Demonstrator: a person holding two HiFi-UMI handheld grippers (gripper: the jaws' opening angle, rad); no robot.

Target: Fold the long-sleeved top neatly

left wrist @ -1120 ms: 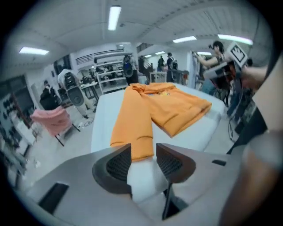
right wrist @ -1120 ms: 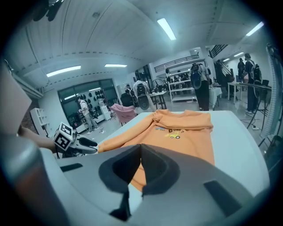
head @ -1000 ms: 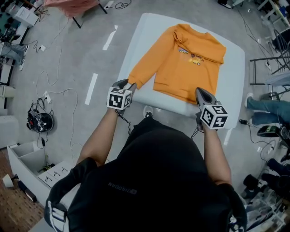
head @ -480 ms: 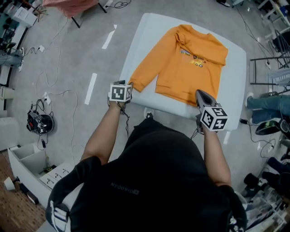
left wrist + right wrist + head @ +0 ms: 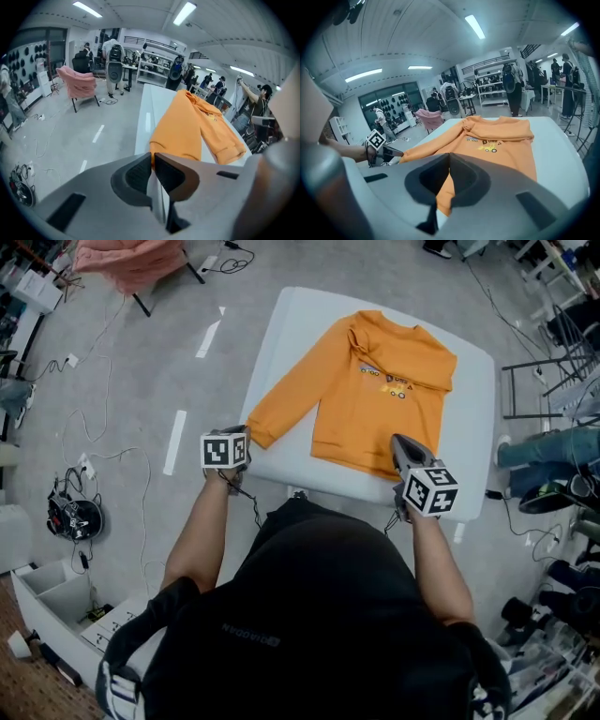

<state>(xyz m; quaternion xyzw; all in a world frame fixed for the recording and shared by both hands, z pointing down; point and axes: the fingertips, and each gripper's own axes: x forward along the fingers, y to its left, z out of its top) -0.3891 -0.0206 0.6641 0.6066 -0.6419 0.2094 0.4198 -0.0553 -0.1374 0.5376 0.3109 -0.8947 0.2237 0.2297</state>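
Right, the orange long-sleeved top [image 5: 375, 390] is lying flat and face up on the white table [image 5: 469, 456], collar at the far end, hem [image 5: 352, 457] towards the person, printed design on the chest. One sleeve [image 5: 291, 399] runs out diagonally to the table's near left corner. The other sleeve lies doubled back over the body up near the collar.

Down at that left corner, the left gripper [image 5: 242, 435] is on the cuff [image 5: 258, 432]. Its jaws have just been closing, and they now stand almost together with the orange edge of the cuff nipped between the tips (its own camera shows that strip of orange right in the slit). The sleeve stretches away from the left gripper [image 5: 153, 157] up the table in that view, with the top [image 5: 187, 122] beyond.

Over on the other side, the right gripper [image 5: 398, 442] sits at the near edge of the table, jaws pressed tight on the hem towards the garment's right side. From the right gripper [image 5: 449, 157] the orange cloth drops along the line where the jaws meet, and the top [image 5: 497, 140] spreads out ahead.

Off the table, a pink chair [image 5: 127, 259] stands on the grey floor [image 5: 112, 381] at far left, with white tape marks [image 5: 175, 442] nearer in.
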